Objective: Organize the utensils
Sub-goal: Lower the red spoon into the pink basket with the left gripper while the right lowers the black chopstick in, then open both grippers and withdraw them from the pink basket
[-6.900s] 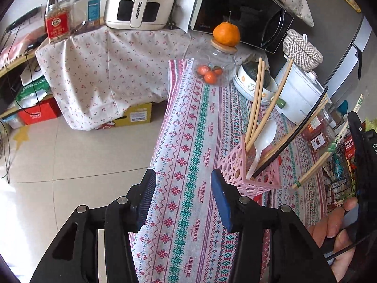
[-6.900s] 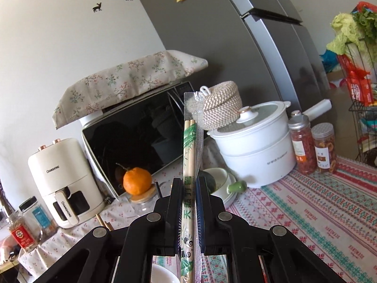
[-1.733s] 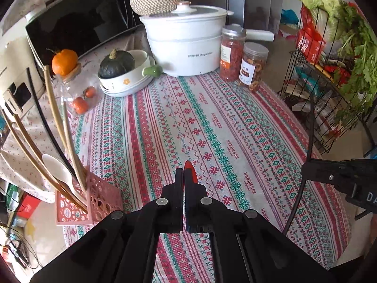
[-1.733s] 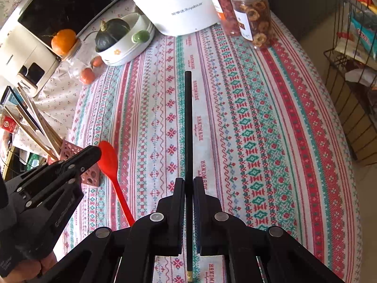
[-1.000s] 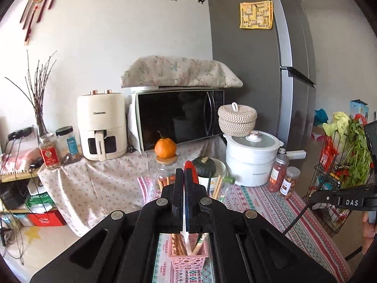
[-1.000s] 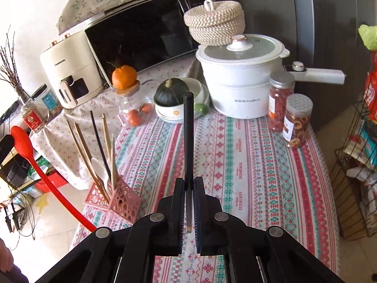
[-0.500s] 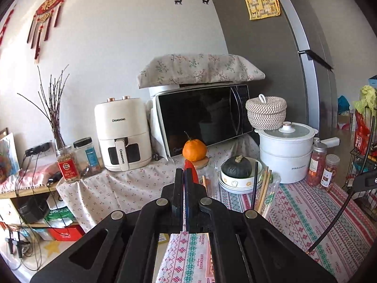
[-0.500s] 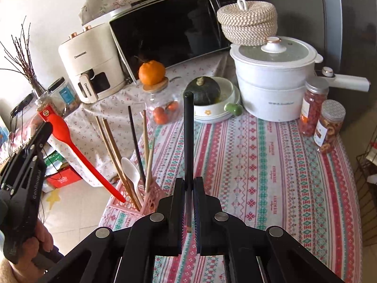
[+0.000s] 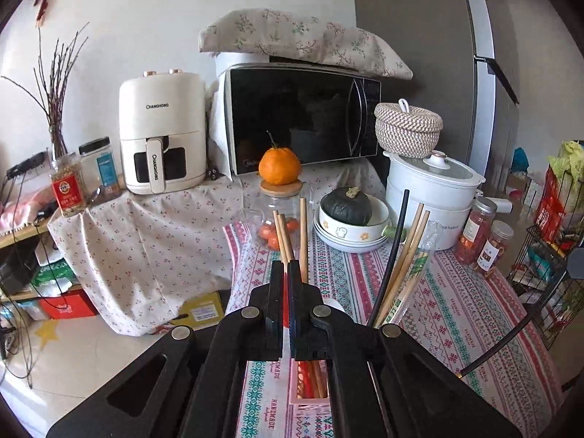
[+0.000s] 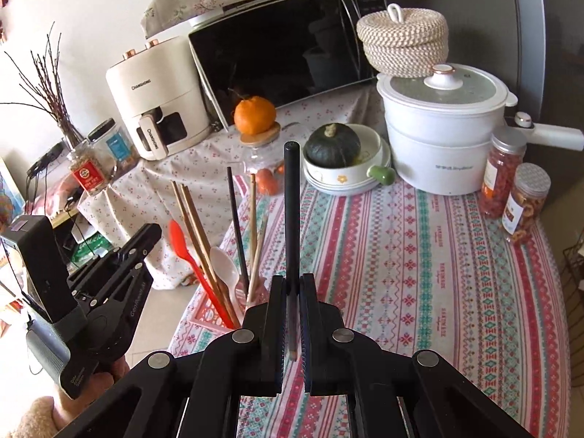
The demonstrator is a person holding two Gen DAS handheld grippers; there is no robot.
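The job of organizing utensils looked nearly finished on the striped tabletop [image 10: 419, 273], whose bare cloth showed no loose utensils in either view. Two pieces remained out of place. At the right wrist view's 9 o'clock, the left gripper [image 9: 285, 268] had its fingers all but closed on a red spoon [image 10: 189, 259], whose handle already slanted down into the pink basket [image 10: 204, 315] at the tabletop's 8 o'clock edge. The right gripper [image 10: 292, 284], at 6 o'clock, had its fingers clamped on a black chopstick [image 10: 292, 219] that pointed toward 12 o'clock, held above the cloth just beside the basket. Judging from this, what was left was releasing the spoon and dropping in that last chopstick.

Among the containers, the white steamer pot [image 10: 441, 146] sat lidded at 1 o'clock, its contents hidden, with a woven lidded basket [image 10: 403, 42] behind it. A white bowl [image 10: 343, 177] at 12 o'clock held a dark green squash [image 10: 332, 144]. A glass jar [image 10: 262, 171] to its left held small orange fruits and carried a tangerine [image 10: 254, 115] on its lid. Two snack jars [image 10: 502, 173] stood at 3 o'clock. The pink basket held wooden chopsticks [image 10: 197, 226], a second black chopstick [image 10: 235, 219] and a white spoon [image 10: 224, 261].
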